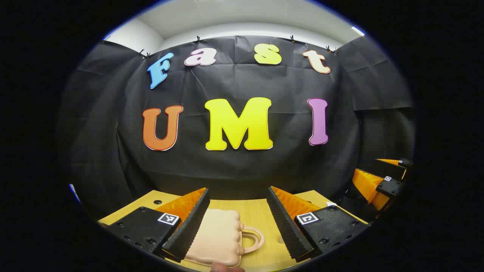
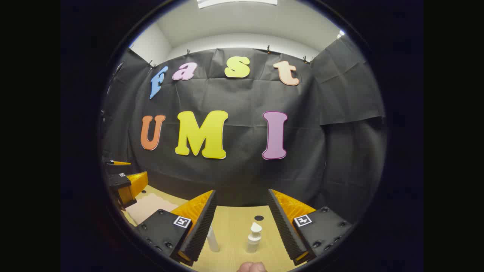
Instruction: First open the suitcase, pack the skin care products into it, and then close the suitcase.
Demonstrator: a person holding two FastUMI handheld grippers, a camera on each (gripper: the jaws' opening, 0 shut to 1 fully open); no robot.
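Note:
A small pale pink suitcase (image 1: 218, 238) with a loop handle on its right side lies closed on the wooden table (image 1: 261, 215). My left gripper (image 1: 238, 219) hovers open above it, its fingers (image 1: 191, 226) apart on both sides. In the right gripper view, my right gripper (image 2: 242, 223) is open over two white skin care products: a pump bottle (image 2: 254, 237) standing upright and a slim tube (image 2: 212, 238) to its left. The suitcase (image 2: 151, 206) appears at the left there, under the other gripper (image 2: 124, 181).
The black cloth wall rises close behind the table's far edge. Small round holes (image 2: 259, 218) dot the table top. The other gripper (image 1: 382, 181) shows at the right edge of the left gripper view.

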